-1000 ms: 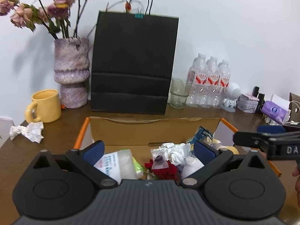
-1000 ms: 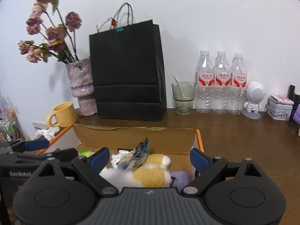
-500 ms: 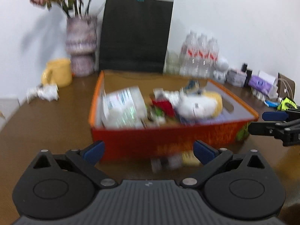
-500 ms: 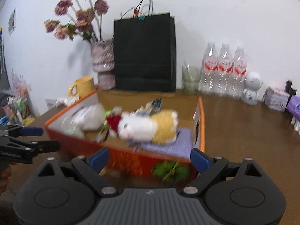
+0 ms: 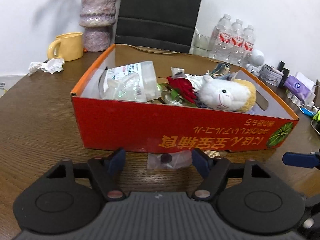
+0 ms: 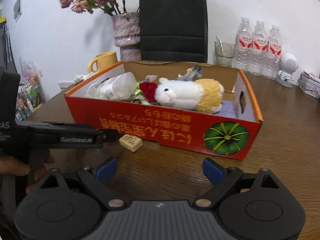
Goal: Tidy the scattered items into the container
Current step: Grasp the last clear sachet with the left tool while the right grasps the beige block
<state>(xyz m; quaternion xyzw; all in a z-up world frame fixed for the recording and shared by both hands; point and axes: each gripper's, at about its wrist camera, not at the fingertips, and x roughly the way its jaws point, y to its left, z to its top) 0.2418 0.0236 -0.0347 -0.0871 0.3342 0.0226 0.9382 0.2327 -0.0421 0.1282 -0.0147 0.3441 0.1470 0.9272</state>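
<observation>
Lying flat on the wooden table [image 5: 40, 120], just in front of the red box [image 5: 180, 128] and close against its near wall: a small clear packet [image 5: 169, 160] with a dark round thing inside, not yet tidied away. Beside it, a pale tan block [image 6: 131, 140], likewise outside and close to the same wall. Already inside the box: a white and yellow plush [image 5: 226, 96], a red rose [image 5: 183, 88], a plastic pouch [image 5: 130, 82], piled loosely because the container serves only as a catch-all.

Straddling the packet, low and tilted downward: left gripper [image 5: 159, 158], jaws apart but just now closing in, blue pads either side of the packet and not yet pressing, probably lined up so for a pinch across its width. Held back over bare table: right gripper [image 6: 159, 169], jaws wide, nothing between, apparently waiting clear of the left one's work, perhaps for the block.

Farther off, by the yellow mug [image 5: 68, 47]: a crumpled tissue [image 5: 47, 67], well apart from the box, seemingly also left to collect.
</observation>
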